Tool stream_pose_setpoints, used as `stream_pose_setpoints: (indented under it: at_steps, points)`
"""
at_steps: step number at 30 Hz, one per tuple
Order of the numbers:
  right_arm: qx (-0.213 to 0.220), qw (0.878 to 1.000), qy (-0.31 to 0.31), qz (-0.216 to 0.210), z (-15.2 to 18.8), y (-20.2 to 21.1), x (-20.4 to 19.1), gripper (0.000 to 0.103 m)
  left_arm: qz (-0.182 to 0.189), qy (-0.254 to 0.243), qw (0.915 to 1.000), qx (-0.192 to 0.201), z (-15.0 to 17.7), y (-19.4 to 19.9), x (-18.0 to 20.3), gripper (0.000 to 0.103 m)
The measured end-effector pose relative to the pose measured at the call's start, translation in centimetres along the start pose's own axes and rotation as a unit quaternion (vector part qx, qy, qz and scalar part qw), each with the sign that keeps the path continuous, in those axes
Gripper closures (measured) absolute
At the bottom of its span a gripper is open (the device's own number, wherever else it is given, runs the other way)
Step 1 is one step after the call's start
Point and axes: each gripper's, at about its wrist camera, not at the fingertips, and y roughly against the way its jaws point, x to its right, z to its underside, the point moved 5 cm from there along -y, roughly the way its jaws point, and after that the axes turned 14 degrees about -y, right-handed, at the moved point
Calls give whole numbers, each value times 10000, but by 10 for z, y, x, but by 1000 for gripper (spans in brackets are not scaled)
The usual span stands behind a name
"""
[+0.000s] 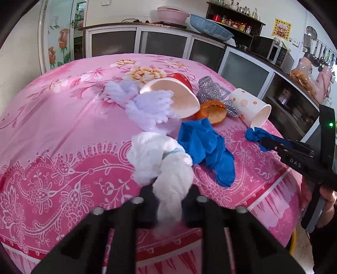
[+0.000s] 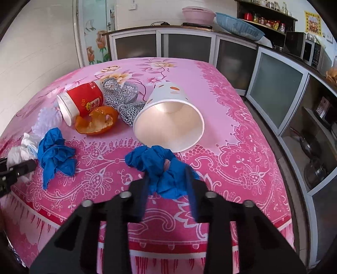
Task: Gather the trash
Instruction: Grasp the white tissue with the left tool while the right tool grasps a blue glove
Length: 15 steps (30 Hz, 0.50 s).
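We see a pink flowery tablecloth [image 2: 231, 118] near kitchen cupboards [image 2: 185, 48]. Our left gripper [image 1: 169, 202] pinches white tissue [image 1: 166, 175]. Our right gripper [image 2: 167, 185] pinches a blue glove [image 2: 160, 168] beside the dotted cup [image 2: 170, 122].

Both black grippers, left gripper [image 1: 169, 207] and right gripper [image 2: 167, 189], show silver screws; right lettered "DAS"

A table is covered by a pink floral cloth [image 2: 231, 130]. Low cabinets with frosted glass doors [image 2: 185, 47] line two walls. Basins, pink [image 1: 172, 13] and blue [image 1: 210, 26], are stored on the counter. A microwave [image 1: 271, 49], a jar shelf [image 1: 233, 12] and a rose-painted door [image 1: 60, 42] are noted.
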Motion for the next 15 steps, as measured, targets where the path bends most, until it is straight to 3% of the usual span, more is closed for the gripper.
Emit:
stream_pose_setpoints:
  at_steps: [5, 15]
  points:
    - [146, 9999, -13, -40, -1, 10, -3, 89, 105, 47, 9999, 46, 4, 9, -2, 93]
    - [250, 9990, -141, -342, -5, 31, -8, 90, 107, 68, 9997, 232, 6, 40, -12, 93]
